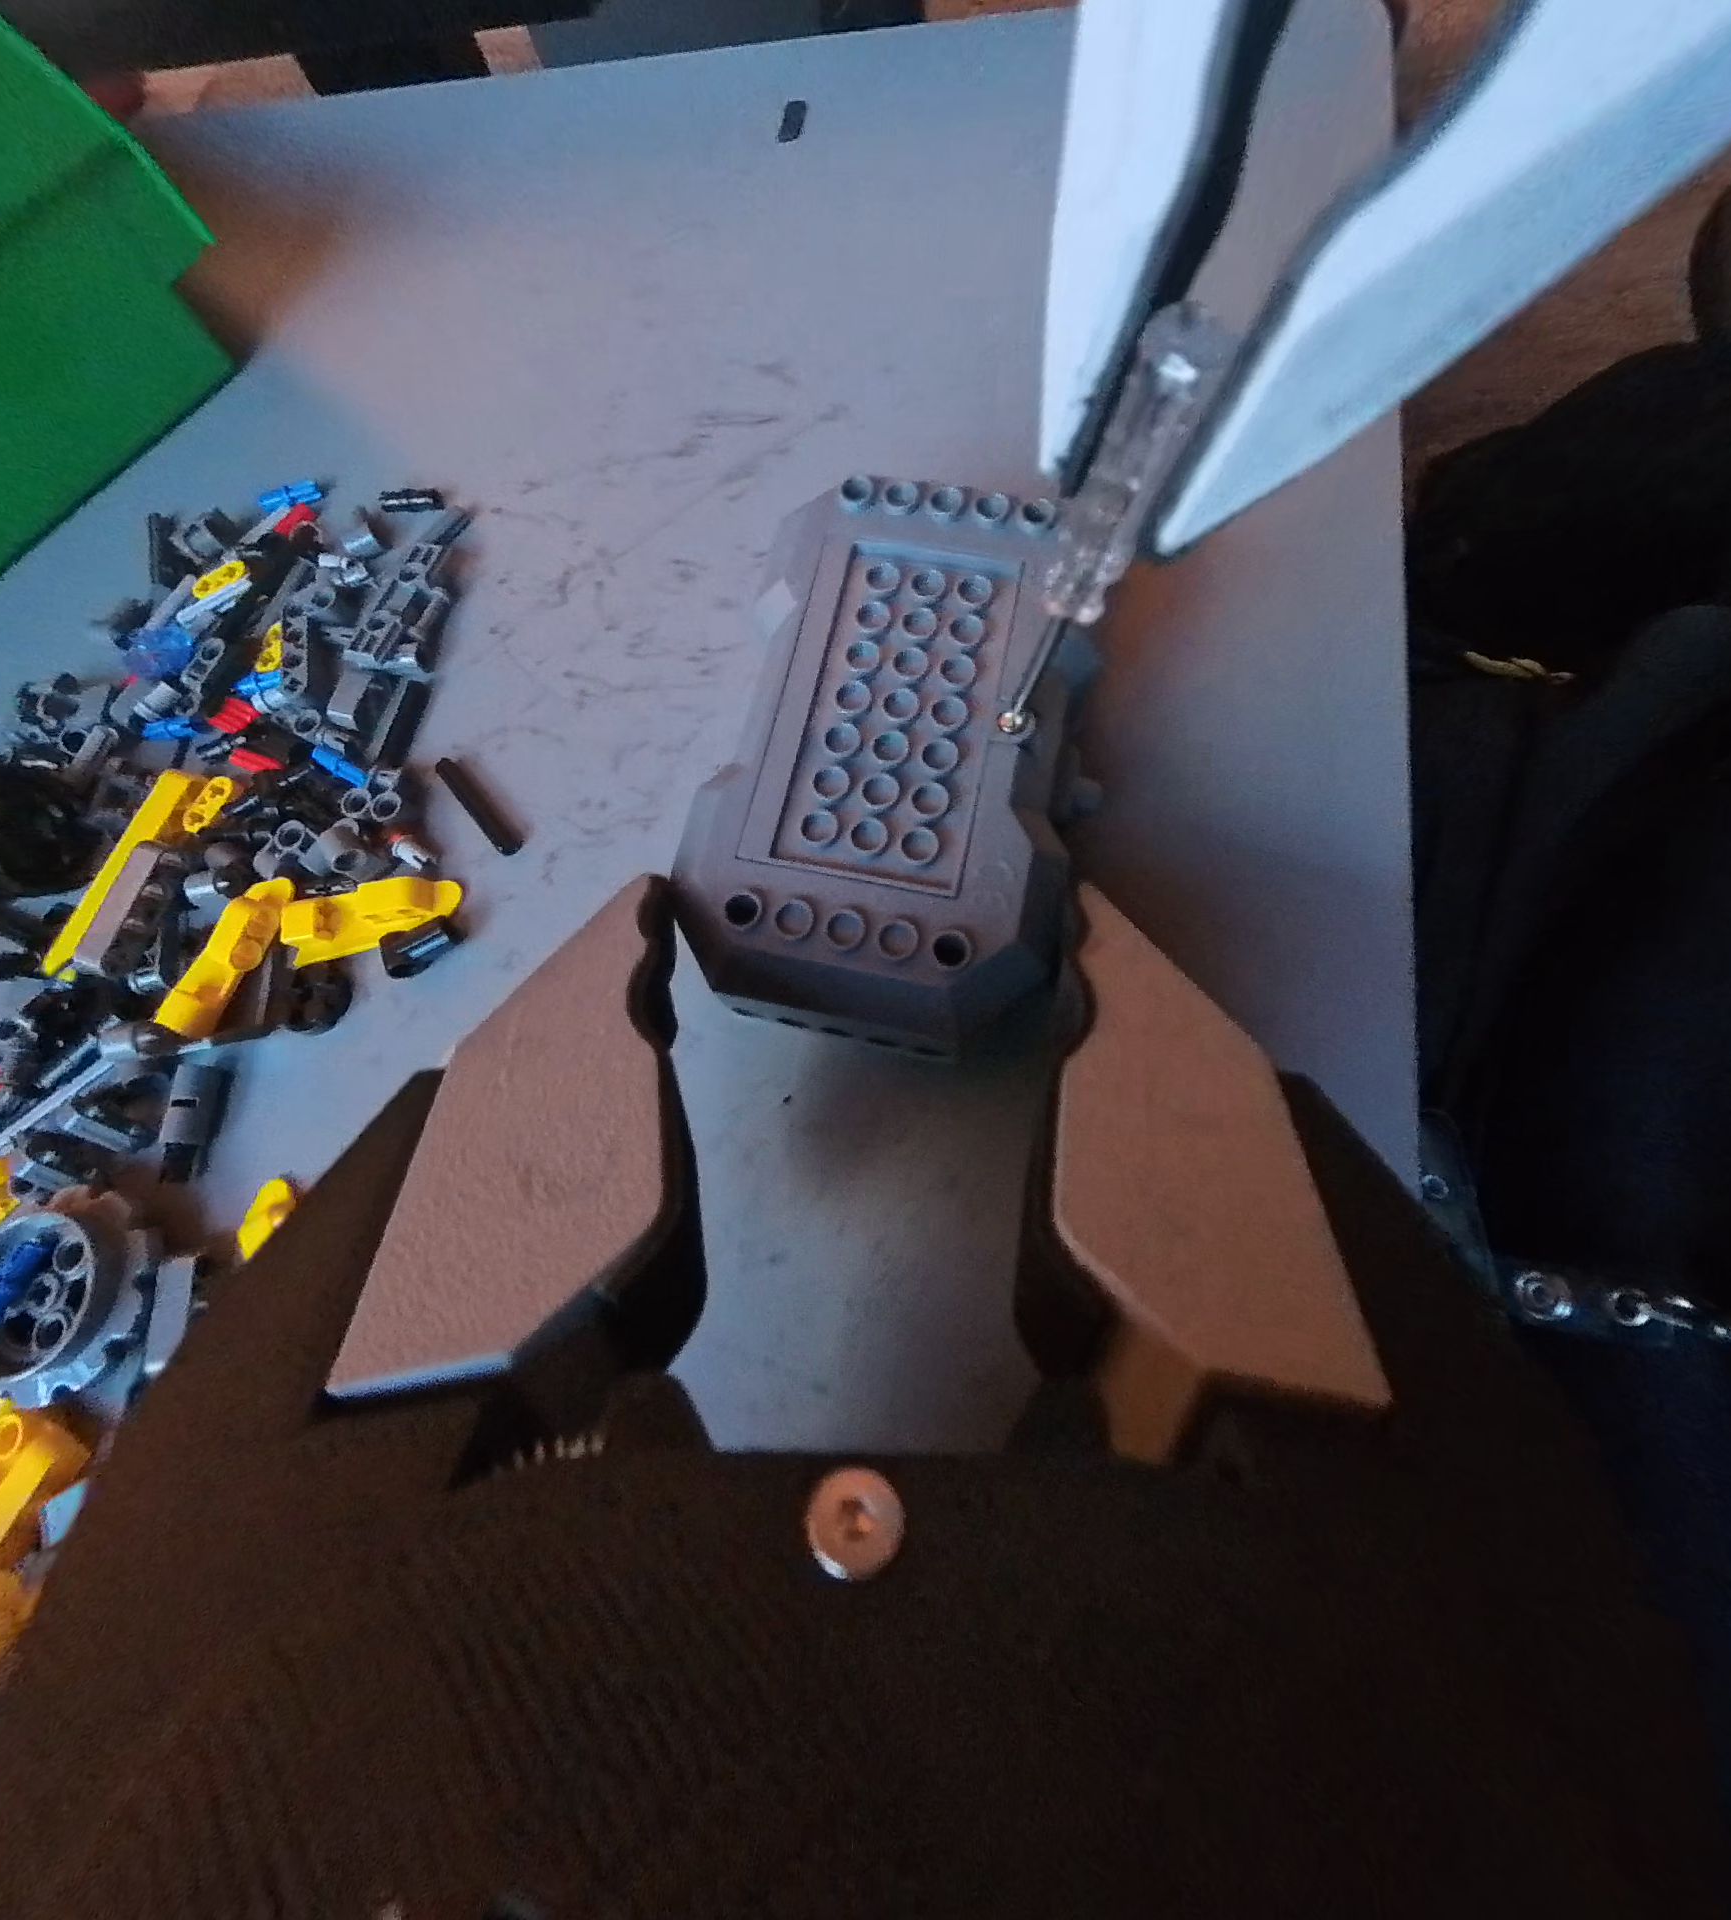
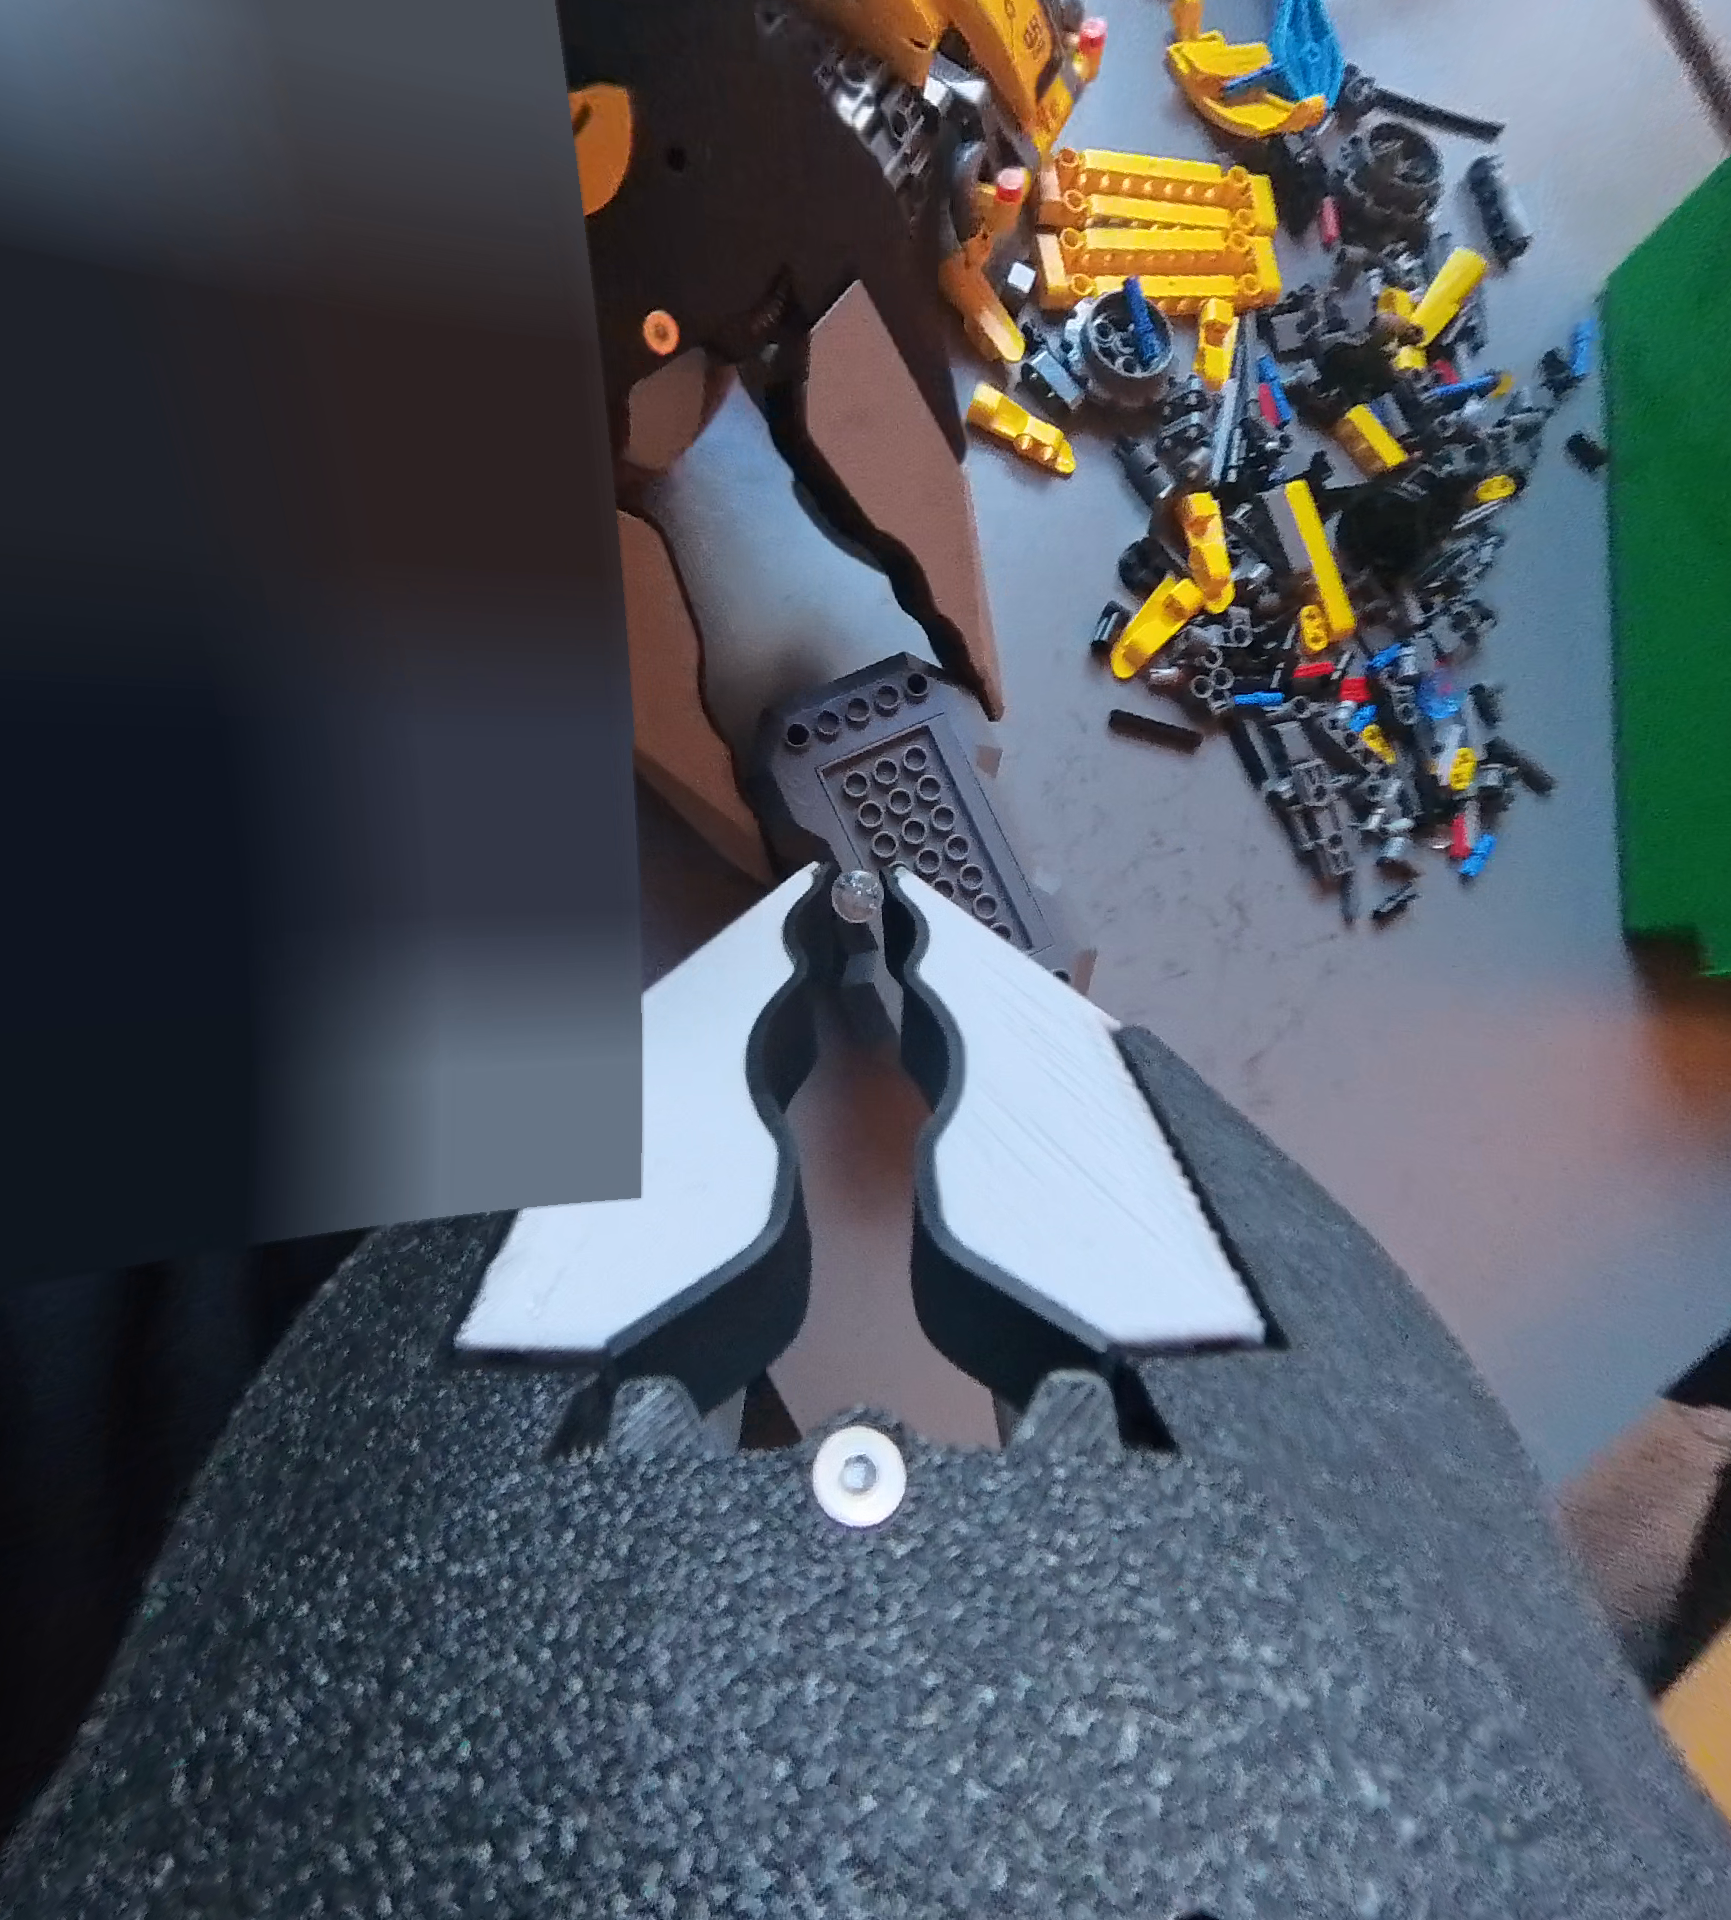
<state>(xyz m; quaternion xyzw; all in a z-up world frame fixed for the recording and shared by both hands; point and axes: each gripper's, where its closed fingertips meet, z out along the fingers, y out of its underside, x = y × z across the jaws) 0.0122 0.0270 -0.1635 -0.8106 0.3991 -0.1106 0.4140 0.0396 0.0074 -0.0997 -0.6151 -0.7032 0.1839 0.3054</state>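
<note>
- Left gripper (image 1: 866, 935), brown-fingered: jaws clenched on the near end of a dark grey studded plastic brick housing (image 1: 892, 748), which rests on the grey worktop (image 1: 580, 364).
- Right gripper (image 2: 856, 883), white-fingered: jaws grasping a clear-handled small screwdriver (image 1: 1115, 488); its tip sits on a screw at the housing's right edge.
- Loose heap of yellow, black, grey and blue plastic building pieces (image 1: 196, 790) lies left of the housing, apart from it.
- Green box (image 1: 19, 343) at far left.
- No legible writing.

Studded block (image 1: 887, 769) on table (image 1: 632, 343), brick pile (image 1: 217, 790) left (apart)
</note>
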